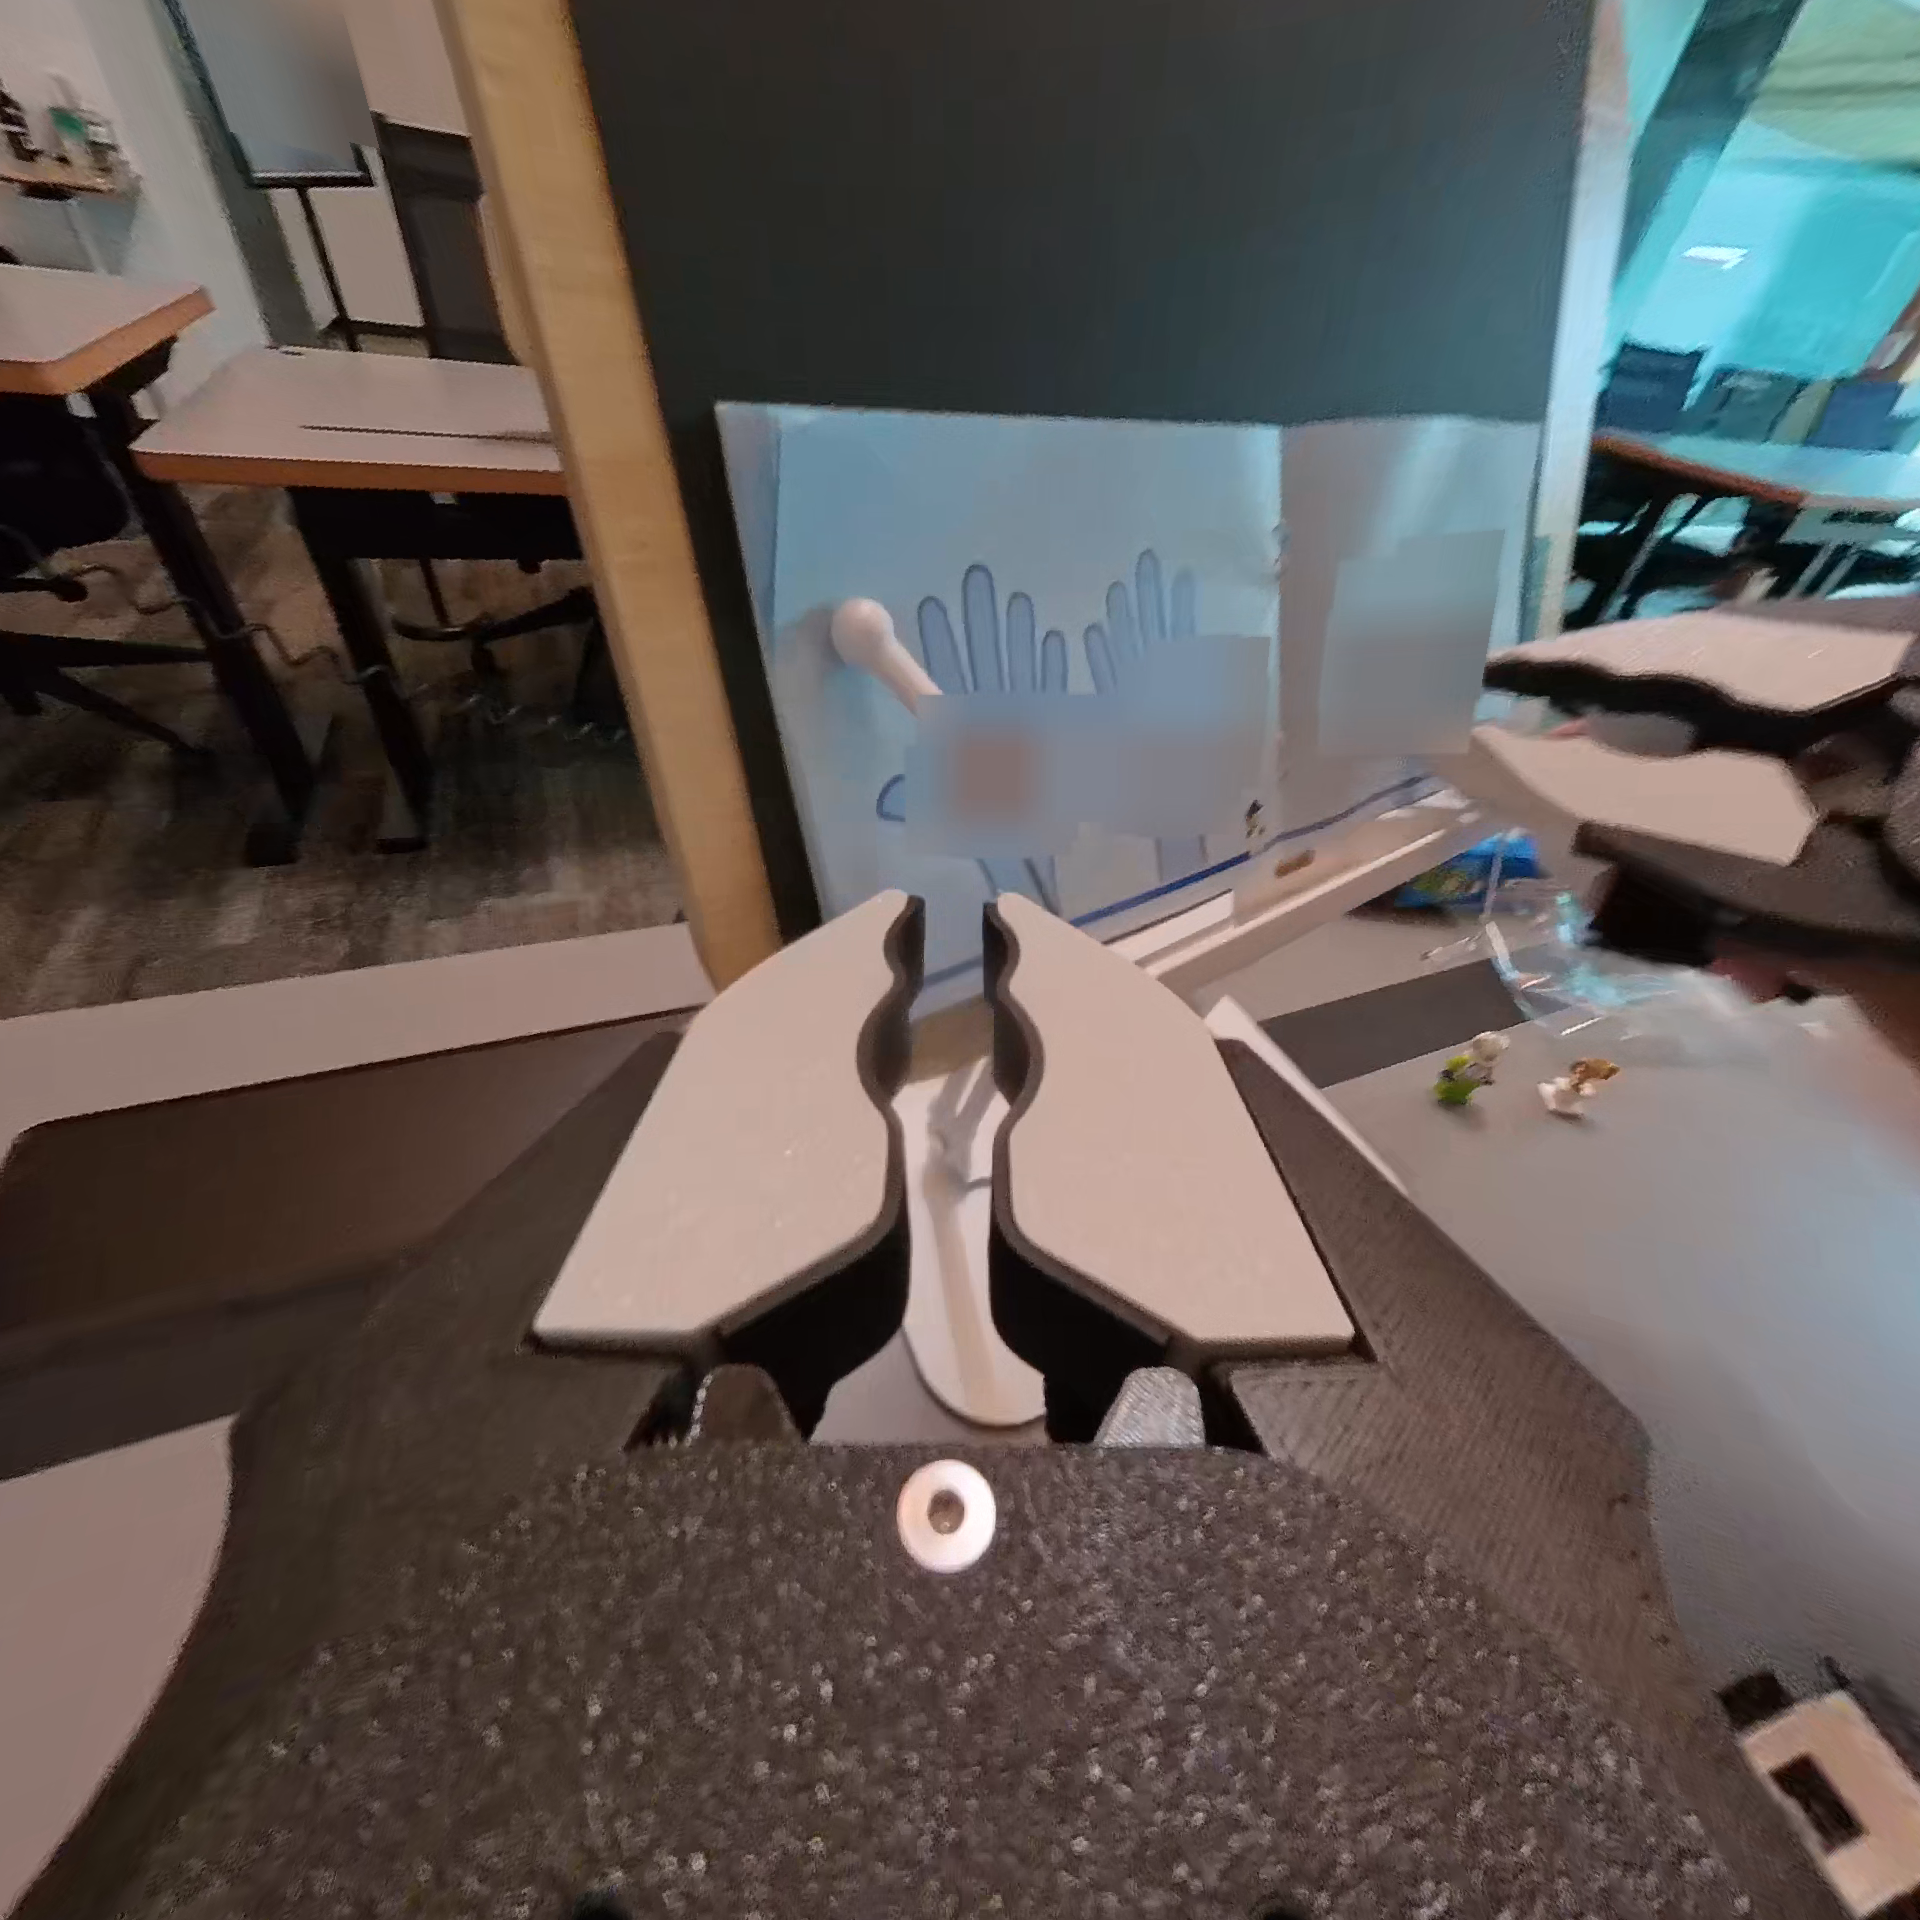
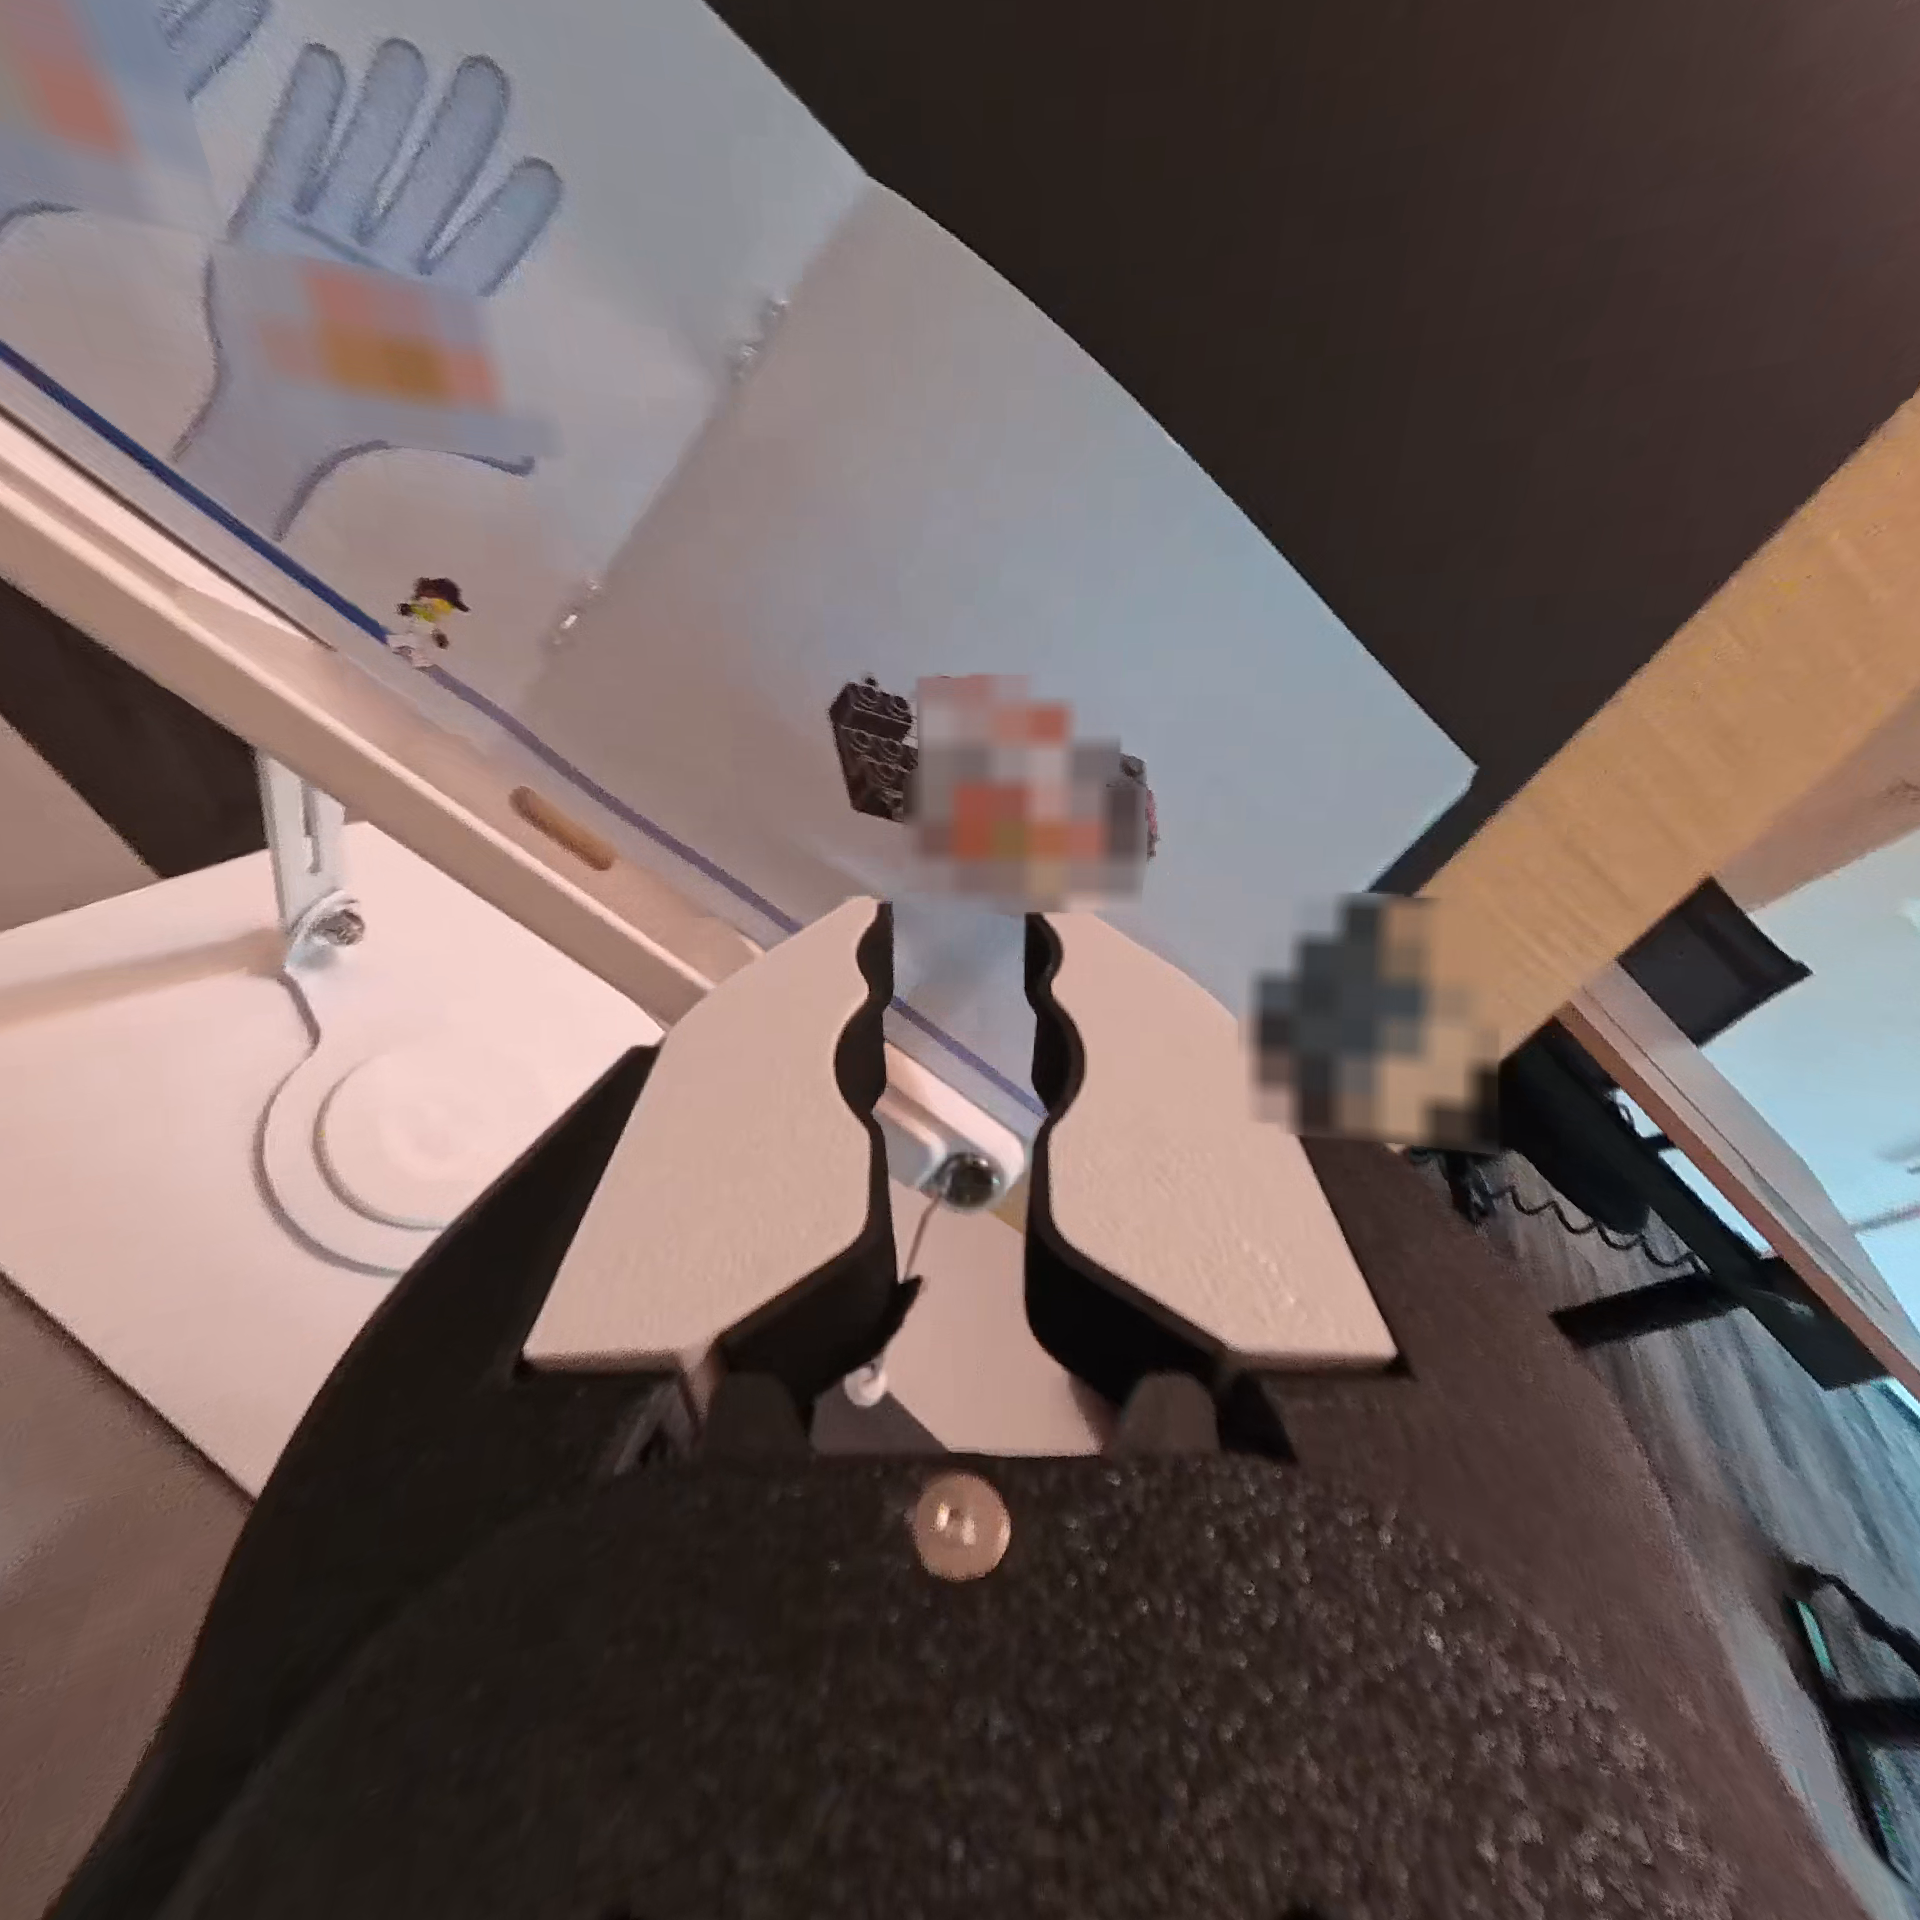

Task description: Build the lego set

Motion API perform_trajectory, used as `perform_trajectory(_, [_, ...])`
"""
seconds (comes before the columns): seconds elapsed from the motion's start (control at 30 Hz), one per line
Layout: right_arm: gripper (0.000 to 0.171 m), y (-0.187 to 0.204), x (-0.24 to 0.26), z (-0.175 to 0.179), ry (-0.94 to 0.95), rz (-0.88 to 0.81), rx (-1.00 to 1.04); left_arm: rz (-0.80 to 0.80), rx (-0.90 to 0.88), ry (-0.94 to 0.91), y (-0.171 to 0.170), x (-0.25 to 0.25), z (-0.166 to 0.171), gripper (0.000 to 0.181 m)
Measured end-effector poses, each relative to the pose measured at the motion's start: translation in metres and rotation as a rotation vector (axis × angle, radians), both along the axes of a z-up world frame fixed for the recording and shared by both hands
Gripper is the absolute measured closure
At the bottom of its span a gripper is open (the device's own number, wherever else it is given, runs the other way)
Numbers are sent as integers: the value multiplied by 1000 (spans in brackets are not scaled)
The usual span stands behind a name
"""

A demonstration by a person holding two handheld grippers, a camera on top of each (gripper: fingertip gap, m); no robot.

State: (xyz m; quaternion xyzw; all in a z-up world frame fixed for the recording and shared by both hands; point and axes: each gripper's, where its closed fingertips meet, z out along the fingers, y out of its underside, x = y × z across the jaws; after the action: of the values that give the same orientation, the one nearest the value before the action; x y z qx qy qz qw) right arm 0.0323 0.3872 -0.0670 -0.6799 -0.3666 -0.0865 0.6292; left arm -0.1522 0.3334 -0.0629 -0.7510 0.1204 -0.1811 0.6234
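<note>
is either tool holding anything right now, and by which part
Nothing is held. The left tool and the right tool both show an empty gap between their fingers.

A dark panel wall [image 1: 1081, 208] with a pale wood post [image 1: 613, 499]; wood-topped desks [image 1: 353, 436] on grey carpet [image 1: 343, 873].

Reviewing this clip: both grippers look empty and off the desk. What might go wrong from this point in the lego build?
1. The small green-and-white lego figure and the small tan-and-white lego piece lie loose on the grey desk; a careless approach may knock them away.
2. The crumpled clear plastic bag sits right beside them, below the right gripper, and could get snagged.
3. The left gripper, jaws slightly apart, points at the white stand, away from the pieces.
</note>
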Motion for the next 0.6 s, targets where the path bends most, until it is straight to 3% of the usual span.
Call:
perform_trajectory(0.2, [147,3,24,4,150,-39,-39,74,-17,126,0,-12,-17,170])
perform_trajectory(0.3, [138,7,42,1,229,-83,-79,84,-6,150,2,-15,-17,176])
perform_trajectory(0.43, [101,14,64,-1,369,-129,-127,93,6,181,5,-17,-17,181])
perform_trajectory(0.6, [62,25,64,-13,557,-6,-317,84,5,183,7,-17,-17,181])
